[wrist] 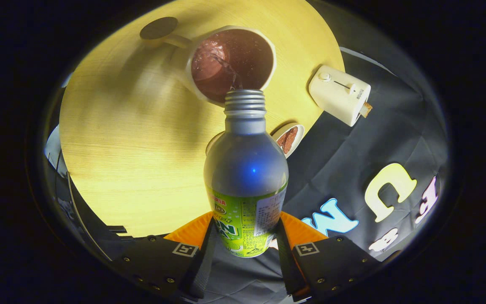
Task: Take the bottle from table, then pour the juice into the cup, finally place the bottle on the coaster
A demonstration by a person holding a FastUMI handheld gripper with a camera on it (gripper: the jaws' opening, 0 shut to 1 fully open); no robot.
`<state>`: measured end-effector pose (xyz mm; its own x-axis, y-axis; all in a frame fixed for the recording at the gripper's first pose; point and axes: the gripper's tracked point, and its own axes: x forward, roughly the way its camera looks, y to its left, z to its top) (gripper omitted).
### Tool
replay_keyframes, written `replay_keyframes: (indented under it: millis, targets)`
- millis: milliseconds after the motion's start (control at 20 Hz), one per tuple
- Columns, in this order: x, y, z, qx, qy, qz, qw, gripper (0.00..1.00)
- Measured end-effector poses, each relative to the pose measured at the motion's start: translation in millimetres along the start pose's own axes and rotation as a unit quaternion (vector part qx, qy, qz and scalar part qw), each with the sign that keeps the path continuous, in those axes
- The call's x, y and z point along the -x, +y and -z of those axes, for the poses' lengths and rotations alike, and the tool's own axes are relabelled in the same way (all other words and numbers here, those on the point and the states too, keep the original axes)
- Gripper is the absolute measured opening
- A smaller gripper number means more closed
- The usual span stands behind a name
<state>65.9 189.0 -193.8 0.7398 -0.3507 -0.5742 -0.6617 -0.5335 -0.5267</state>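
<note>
The gripper (245,236) has its two fingers clamped on the one bottle (246,177), one finger against each side of the green-labelled lower body. The bottle runs straight ahead from the fingers toward twelve o'clock, its silver shoulder narrowing to a threaded, uncapped neck.

Just beyond the neck is the one cup (230,63), white, its mouth facing the camera and holding dark reddish-brown juice (234,59) with bubbles on the surface. A thin stream of liquid runs from the bottle's mouth into the cup. The bottle's opening sits over the cup's near rim.

At about eleven o'clock from the cup, one dark round coaster (159,28) lies on the round wooden table (133,147); the cup's handle reaches toward it.

At about two o'clock from the bottle's shoulder, one small white dish (290,139) with brownish food in it lies near the table's edge, partly hidden by the bottle. Farther out at two o'clock, one white toaster (339,93) with a slider and a knob has a piece of toast sticking out.
</note>
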Motion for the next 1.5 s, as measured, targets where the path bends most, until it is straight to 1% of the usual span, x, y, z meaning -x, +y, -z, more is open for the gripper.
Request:
replay_keyframes:
  millis: [250,600,1050,1500]
  targets:
    - [0.6,2.1,0.8,0.006,0.005,-0.002,1.000,0.69]
    - [-0.8,1.6,6.1,0.016,0.014,0.005,1.000,0.69]
    - [-1.3,-1.7,10.4,0.009,0.019,0.014,1.000,0.68]
    - [-3.8,1.4,9.6,-0.004,0.009,0.006,1.000,0.69]
